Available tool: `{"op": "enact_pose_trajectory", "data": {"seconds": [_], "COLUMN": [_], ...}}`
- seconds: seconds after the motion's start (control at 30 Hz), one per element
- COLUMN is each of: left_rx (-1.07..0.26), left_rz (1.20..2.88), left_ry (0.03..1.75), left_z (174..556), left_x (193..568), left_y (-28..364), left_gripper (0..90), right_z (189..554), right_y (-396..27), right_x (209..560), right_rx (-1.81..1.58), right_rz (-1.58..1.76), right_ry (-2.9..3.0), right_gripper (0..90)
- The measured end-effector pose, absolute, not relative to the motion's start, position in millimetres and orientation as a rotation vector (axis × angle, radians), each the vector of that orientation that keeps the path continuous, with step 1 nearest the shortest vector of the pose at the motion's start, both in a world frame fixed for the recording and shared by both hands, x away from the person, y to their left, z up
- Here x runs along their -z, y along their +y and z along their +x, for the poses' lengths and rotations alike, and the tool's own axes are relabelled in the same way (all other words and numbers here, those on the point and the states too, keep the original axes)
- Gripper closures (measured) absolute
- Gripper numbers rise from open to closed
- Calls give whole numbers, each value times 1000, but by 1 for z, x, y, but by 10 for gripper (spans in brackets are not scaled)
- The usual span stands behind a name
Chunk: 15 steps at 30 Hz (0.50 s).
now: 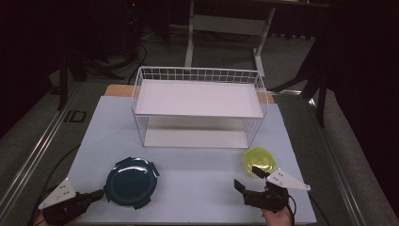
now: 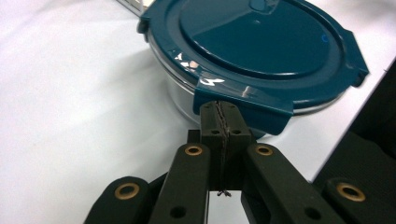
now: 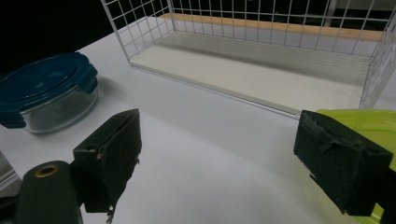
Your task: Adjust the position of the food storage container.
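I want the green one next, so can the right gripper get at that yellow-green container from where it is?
Probably yes. The right gripper stands open just beside the yellow-green container, with bare table and nothing between them.

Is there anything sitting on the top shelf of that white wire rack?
No, the top shelf of the white wire rack is bare in the high view.

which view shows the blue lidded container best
The left gripper view: the blue lidded container sits close up, lid clips and glass wall clear. The high view shows its lid from above; the right gripper view shows it small, side-on.
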State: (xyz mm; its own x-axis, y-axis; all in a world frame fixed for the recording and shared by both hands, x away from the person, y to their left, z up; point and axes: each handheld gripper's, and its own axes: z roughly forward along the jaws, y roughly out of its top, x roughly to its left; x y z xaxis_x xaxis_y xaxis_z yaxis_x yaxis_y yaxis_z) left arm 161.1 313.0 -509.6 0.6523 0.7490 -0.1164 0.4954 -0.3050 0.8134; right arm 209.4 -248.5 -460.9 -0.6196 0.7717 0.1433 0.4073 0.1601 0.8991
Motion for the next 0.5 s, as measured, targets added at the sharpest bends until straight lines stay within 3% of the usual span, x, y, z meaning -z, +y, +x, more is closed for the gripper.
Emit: {"op": "enact_pose_trajectory", "data": {"seconds": [0.5], "left_rx": [-387], "left_rz": [1944], "left_ry": [992], "left_z": [171], "left_x": [515], "left_y": [310], "left_gripper": [900], "right_z": [209], "right_y": [-250], "right_x": [462], "right_rx": [-1447], "right_rz": [1121], "right_ry": [2094], "right_gripper": [147]}}
